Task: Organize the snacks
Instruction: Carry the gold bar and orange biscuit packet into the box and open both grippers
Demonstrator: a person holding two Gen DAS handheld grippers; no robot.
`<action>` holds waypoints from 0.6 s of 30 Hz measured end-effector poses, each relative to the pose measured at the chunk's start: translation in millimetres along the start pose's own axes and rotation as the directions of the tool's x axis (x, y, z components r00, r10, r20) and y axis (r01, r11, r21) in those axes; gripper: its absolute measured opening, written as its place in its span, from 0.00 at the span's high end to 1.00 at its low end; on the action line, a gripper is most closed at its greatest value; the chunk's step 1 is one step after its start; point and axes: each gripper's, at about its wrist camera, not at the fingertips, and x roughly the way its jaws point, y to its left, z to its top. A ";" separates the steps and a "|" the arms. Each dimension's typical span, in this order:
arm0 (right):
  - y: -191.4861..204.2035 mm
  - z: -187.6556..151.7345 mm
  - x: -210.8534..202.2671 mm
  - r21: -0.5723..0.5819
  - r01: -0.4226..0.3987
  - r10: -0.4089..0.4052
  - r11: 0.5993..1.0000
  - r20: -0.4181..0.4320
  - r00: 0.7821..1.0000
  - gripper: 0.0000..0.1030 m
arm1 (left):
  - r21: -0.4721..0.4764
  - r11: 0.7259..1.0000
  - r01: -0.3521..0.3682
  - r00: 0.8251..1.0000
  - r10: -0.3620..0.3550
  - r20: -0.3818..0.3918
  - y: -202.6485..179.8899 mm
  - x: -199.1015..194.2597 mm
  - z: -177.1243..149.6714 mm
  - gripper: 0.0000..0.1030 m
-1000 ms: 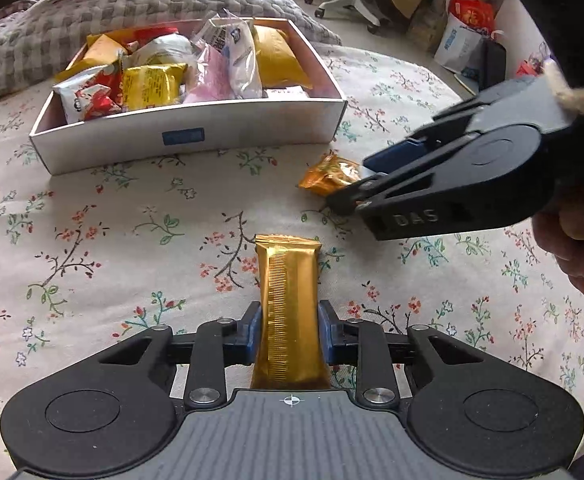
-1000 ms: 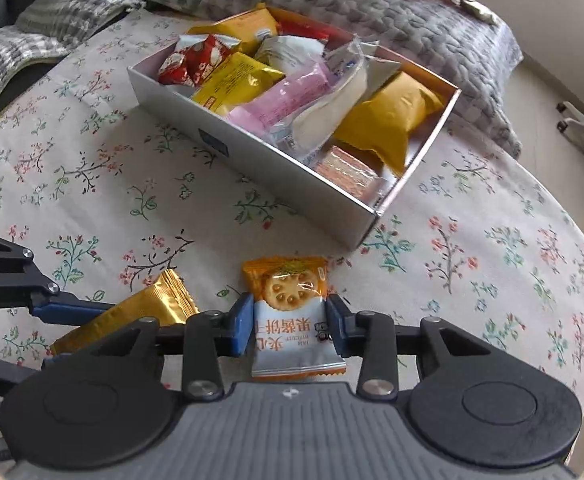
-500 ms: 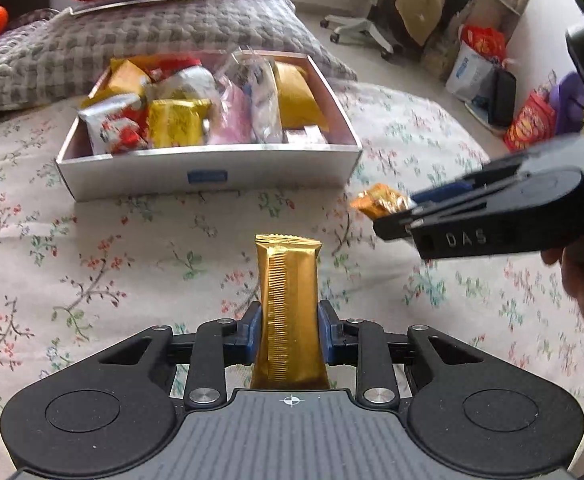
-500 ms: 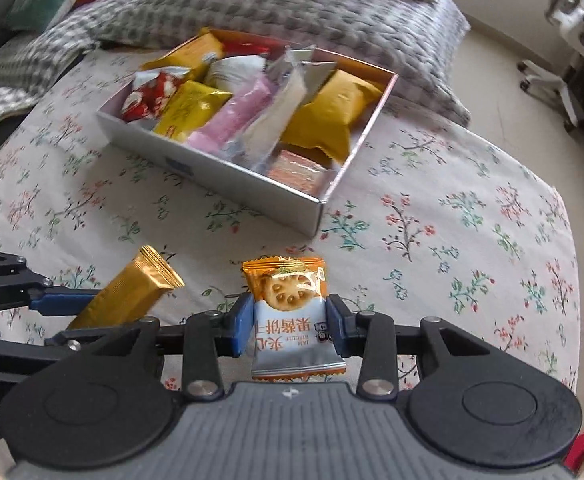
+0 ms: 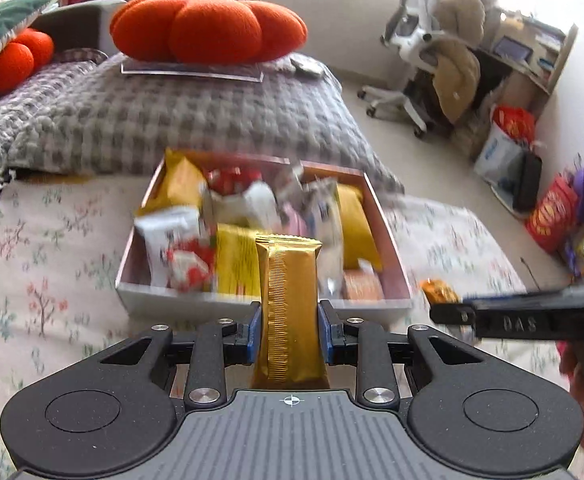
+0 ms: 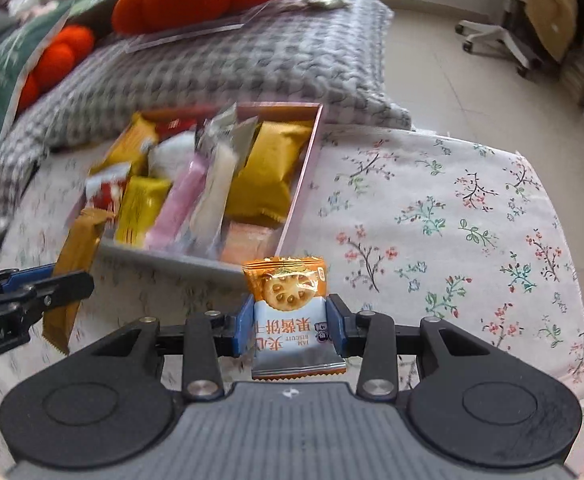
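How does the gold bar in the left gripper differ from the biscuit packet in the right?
The gold bar is plain ribbed gold foil; the biscuit packet is orange and white with a printed biscuit and lettering. The bar is long and narrow, the packet shorter and wider. Shared: each is pinched between blue pads, in the left gripper and right gripper, pointing toward the snack box.

A bed (image 6: 452, 208) covered by a floral sheet is seen. On it a shallow box (image 5: 388, 236) filled with wrapped snacks is set, and behind the box a grey checked pillow (image 5: 196, 120) is laid.
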 end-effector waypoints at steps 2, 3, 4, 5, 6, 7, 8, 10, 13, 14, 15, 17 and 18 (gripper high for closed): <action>-3.4 4.6 0.1 0.059 -0.031 0.030 0.998 0.015 0.999 0.65 | -0.022 1.000 0.005 1.000 -0.004 0.008 1.9 7.3 9.8 0.75; -5.3 7.2 -0.2 0.085 -0.046 0.043 0.995 0.027 0.999 0.65 | -0.026 1.000 0.008 1.000 -0.008 0.014 1.9 10.6 13.9 0.75; -6.7 9.5 -0.7 0.104 -0.059 0.055 0.993 0.036 0.998 0.65 | -0.028 1.000 0.008 1.000 -0.007 0.022 1.9 13.9 17.0 0.75; -7.6 11.5 -0.7 0.121 -0.073 0.068 0.990 0.045 0.997 0.65 | -0.028 1.000 0.004 1.000 -0.003 0.028 1.6 17.9 20.0 0.75; -8.2 12.9 0.0 0.134 -0.081 0.075 0.988 0.053 0.996 0.65 | -0.027 1.000 0.003 0.999 -0.002 0.032 2.0 21.4 22.1 0.75; -8.6 14.1 1.3 0.144 -0.083 0.075 0.986 0.060 0.995 0.65 | -0.027 1.000 0.005 0.999 -0.004 0.033 2.7 25.8 24.1 0.75; -9.1 15.3 2.7 0.154 -0.084 0.075 0.984 0.065 0.995 0.65 | -0.031 0.999 0.006 1.000 -0.005 0.031 4.0 28.8 25.5 0.75; -11.4 16.7 6.8 0.180 -0.090 0.077 0.979 0.076 0.994 0.65 | -0.045 0.999 0.016 1.000 -0.015 0.024 7.7 34.5 26.4 0.75; -12.6 18.2 11.5 0.232 -0.112 0.093 0.966 0.093 0.991 0.65 | -0.049 0.999 0.023 0.999 -0.022 0.025 10.9 41.6 31.7 0.75; -12.3 18.8 12.1 0.248 -0.129 0.106 0.960 0.103 0.989 0.65 | -0.048 0.999 0.023 0.999 -0.021 0.027 11.9 44.2 33.6 0.75; -11.8 20.4 13.9 0.265 -0.149 0.122 0.953 0.116 0.986 0.65 | -0.049 0.999 0.023 0.999 -0.022 0.027 13.3 46.6 34.7 0.75; -8.5 23.3 14.5 0.286 -0.187 0.153 0.940 0.134 0.979 0.65 | -0.060 0.998 0.026 1.000 -0.024 0.019 16.8 52.6 35.9 0.75; -6.6 25.1 15.8 0.292 -0.202 0.166 0.935 0.143 0.976 0.65 | -0.065 0.997 0.028 0.999 -0.027 0.017 18.7 55.0 36.4 0.75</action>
